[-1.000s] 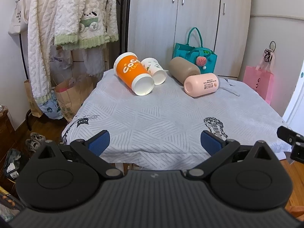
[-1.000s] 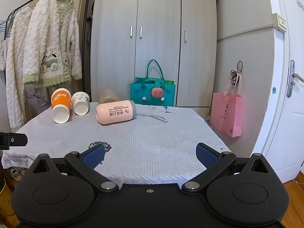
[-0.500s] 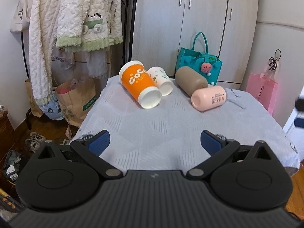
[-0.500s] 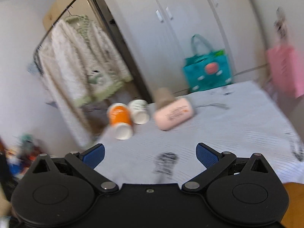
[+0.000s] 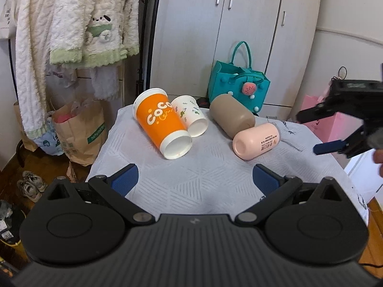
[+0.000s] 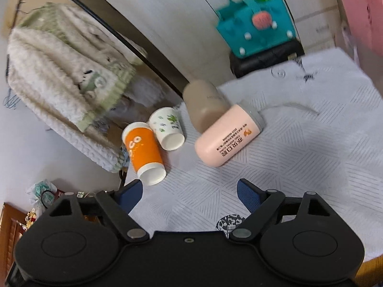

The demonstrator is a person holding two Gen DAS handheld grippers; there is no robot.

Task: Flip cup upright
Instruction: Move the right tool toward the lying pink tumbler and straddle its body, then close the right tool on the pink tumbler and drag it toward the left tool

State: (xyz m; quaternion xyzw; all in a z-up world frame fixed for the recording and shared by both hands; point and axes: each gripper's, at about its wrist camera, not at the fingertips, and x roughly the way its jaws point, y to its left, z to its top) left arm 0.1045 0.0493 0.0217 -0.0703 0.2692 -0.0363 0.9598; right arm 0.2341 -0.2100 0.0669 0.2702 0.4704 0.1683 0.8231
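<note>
- Since a second ago both grippers have closed in on the table; the right wrist view has rolled and tipped downward, and the right gripper now enters the left view at three o'clock.
- Left gripper: jaws spread wide, holding nothing. Right gripper: likewise released and empty.
- Four cups lie on their sides: orange cup at eleven o'clock, white cup touching it, brown cup at twelve, pink cup at one, resting against the brown.
- Risk, as I judge it: these cylinders roll. A glancing jaw on the pink cup could send it off the edge or nudge the brown.
</note>
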